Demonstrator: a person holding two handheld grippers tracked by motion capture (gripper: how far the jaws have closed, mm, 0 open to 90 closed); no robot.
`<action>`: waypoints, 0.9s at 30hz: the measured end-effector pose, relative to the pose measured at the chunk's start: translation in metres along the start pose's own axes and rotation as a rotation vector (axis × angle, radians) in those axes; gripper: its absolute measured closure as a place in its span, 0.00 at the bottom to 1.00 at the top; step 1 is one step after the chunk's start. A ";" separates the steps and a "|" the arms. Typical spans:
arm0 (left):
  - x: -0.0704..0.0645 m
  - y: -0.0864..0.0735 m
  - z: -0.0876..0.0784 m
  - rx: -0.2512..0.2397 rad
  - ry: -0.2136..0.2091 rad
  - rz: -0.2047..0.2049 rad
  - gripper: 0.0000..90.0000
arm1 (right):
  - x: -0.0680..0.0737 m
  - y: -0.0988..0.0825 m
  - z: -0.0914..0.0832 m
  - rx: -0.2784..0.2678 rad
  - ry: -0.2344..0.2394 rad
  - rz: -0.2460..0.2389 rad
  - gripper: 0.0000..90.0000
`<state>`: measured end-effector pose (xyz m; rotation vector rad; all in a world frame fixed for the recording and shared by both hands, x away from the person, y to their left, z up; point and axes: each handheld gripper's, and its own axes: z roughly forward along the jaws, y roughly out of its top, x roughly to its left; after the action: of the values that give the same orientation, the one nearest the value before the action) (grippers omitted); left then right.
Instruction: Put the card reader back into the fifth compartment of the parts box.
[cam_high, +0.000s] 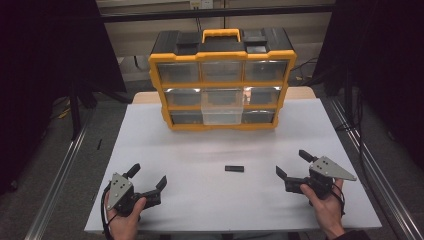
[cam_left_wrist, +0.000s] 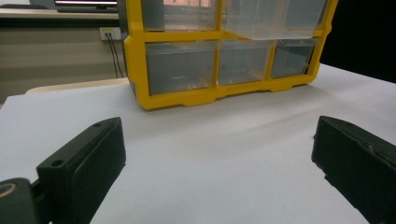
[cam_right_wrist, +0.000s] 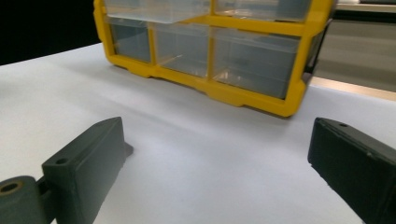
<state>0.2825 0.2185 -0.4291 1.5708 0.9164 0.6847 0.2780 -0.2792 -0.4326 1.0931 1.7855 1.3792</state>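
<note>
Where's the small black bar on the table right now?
In the high view, the black bar lies on the white table, between the two grippers, nearer the right gripper, in front of the organizer.

Your white table (cam_high: 150, 150) carries a yellow drawer organizer (cam_high: 222, 80) at its far edge and a small black block (cam_high: 234, 168) lying near the middle.

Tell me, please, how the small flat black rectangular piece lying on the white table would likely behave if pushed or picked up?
The small flat black rectangular piece looks rigid and light, so it would probably slide, not roll, on the smooth white table. Lying so low, it may be awkward to pinch.
</note>
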 end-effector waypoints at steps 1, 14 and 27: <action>0.000 0.000 0.000 0.001 -0.002 0.002 0.03 | 0.000 0.000 0.000 0.000 0.000 0.000 0.04; -0.001 0.001 0.000 -0.001 -0.001 0.007 0.03 | 0.012 0.005 0.013 0.088 0.130 -0.027 0.05; -0.001 0.001 0.000 0.005 -0.005 0.019 0.03 | 0.020 0.010 0.030 0.188 0.291 -0.034 0.07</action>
<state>0.2823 0.2178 -0.4282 1.5863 0.9012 0.6925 0.2965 -0.2475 -0.4308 0.9899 2.1690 1.4311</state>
